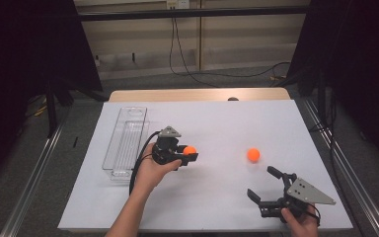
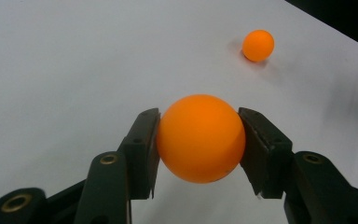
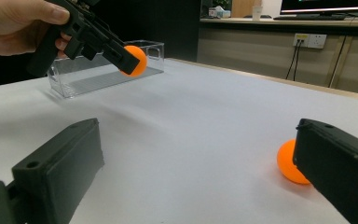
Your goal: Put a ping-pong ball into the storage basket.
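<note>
My left gripper (image 1: 189, 154) is shut on an orange ball (image 1: 189, 150), lifted a little above the white table sheet (image 1: 217, 197); in the left gripper view that ball (image 2: 200, 138) sits squeezed between both pads. A second orange ball (image 1: 253, 155) lies free on the sheet to the right, the same second ball (image 2: 258, 45) lying ahead in the left gripper view. My right gripper (image 1: 265, 183) rests near the front right, jaws wide open and empty. In the right gripper view the free ball (image 3: 290, 162) is partly hidden behind the right jaw, and the left gripper (image 3: 131, 59) holds the first ball (image 3: 139, 58) at upper left.
A clear plastic tray (image 1: 126, 142) stands lengthwise at the left of the sheet, just behind the left hand. The wooden table edge (image 1: 197, 95) runs along the far side. Cables cross the floor beyond.
</note>
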`<state>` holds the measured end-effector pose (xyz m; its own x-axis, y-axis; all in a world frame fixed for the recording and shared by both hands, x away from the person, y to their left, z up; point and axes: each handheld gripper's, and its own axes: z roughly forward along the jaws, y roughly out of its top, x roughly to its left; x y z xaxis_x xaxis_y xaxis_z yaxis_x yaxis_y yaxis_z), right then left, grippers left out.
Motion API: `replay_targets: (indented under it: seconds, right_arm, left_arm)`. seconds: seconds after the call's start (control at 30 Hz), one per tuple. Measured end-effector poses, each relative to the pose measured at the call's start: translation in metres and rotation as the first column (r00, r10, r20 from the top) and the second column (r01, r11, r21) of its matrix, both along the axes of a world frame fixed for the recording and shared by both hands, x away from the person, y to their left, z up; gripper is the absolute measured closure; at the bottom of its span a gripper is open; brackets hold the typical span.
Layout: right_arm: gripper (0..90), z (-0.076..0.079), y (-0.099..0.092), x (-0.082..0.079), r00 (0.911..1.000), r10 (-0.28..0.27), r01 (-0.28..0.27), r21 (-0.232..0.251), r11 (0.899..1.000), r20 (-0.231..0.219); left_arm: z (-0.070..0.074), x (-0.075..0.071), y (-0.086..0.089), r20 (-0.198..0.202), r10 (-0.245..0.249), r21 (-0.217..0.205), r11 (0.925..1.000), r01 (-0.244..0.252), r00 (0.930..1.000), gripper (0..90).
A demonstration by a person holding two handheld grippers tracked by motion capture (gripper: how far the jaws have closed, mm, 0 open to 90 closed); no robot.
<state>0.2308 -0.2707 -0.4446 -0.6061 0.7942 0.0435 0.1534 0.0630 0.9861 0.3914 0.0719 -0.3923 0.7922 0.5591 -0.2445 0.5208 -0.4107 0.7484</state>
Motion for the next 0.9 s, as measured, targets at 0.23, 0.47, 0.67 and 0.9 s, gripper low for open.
replay_targets:
  seconds: [0.23, 0.47, 0.67, 0.9]
  right_arm:
    - [1.0, 0.0, -0.003, -0.001, 0.9999, -0.011, 0.011, 0.008, 1.0, 0.0]
    - [0.9, 0.0, -0.001, -0.001, 1.0, -0.006, 0.006, 0.007, 1.0, 0.001]
    - [0.8, -0.002, 0.0, 0.0, 1.0, -0.005, 0.005, 0.005, 1.0, -0.007]
    - [0.8, -0.001, 0.0, 0.0, 1.0, -0.006, 0.006, 0.004, 1.0, -0.002]
  left_arm:
    - [0.003, 0.003, 0.004, -0.013, 0.008, 0.0, 1.0, -0.008, 0.9999, 50.9]
    - [0.005, 0.004, 0.009, -0.014, 0.018, -0.004, 0.9998, -0.018, 0.9997, 50.9]
    - [0.005, 0.005, 0.01, -0.022, 0.014, -0.003, 0.9999, -0.014, 0.9996, 50.9]
    - [0.008, 0.003, 0.014, -0.028, 0.014, 0.009, 0.9999, -0.014, 0.9995, 50.8]
